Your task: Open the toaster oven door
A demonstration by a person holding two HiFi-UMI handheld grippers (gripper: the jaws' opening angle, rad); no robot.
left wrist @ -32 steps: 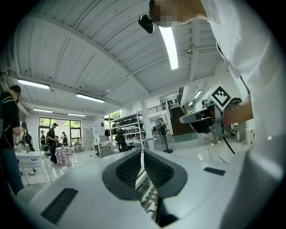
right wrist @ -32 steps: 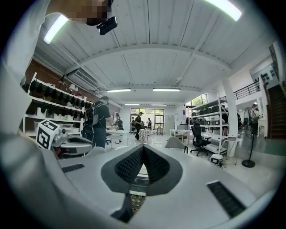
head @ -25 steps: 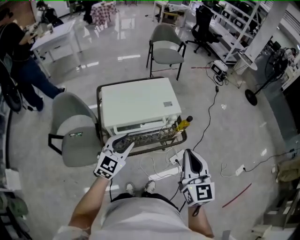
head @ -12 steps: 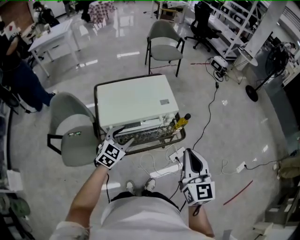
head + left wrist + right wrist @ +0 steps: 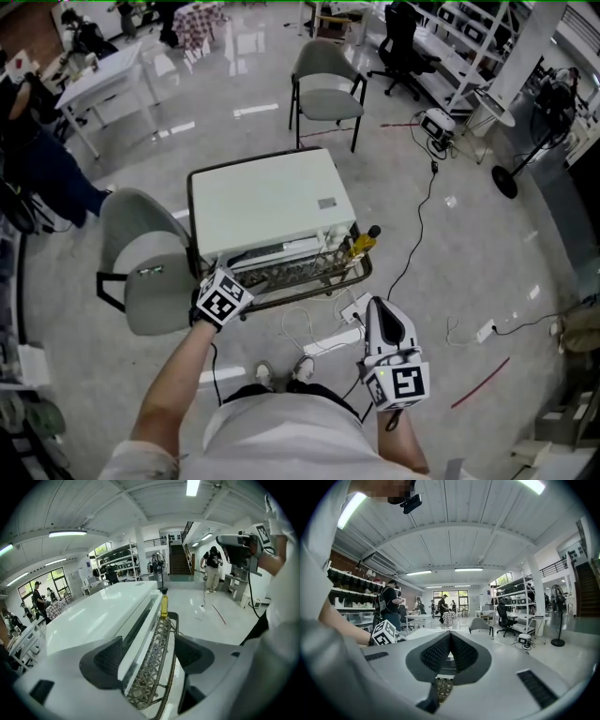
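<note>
Looking steeply down, the head view puts the white toaster oven (image 5: 267, 202) at frame centre on a dark metal stand (image 5: 192, 211). Its long axis runs left to right, and its door side faces the lower edge, toward the person. The left gripper (image 5: 228, 289) sits at the lower-left front corner, while the right gripper (image 5: 378, 307) hangs well apart at lower right. A bottle (image 5: 366, 242) of yellow liquid stands just beside the oven's right front corner, so a sideways tug would likely knock it. In the left gripper view the oven runs from bottom centre up and away, front face turned to frame right above the wire mesh basket (image 5: 152, 667). The jaws are opening with the white front top edge (image 5: 136, 639) between them, and the pads do not press on it. From here that edge could slip free and the door not budge, or a hard pull might drag the oven forward on the stand. In the right gripper view the jaws are clenched together on nothing, so that gripper could not steady the oven.
</note>
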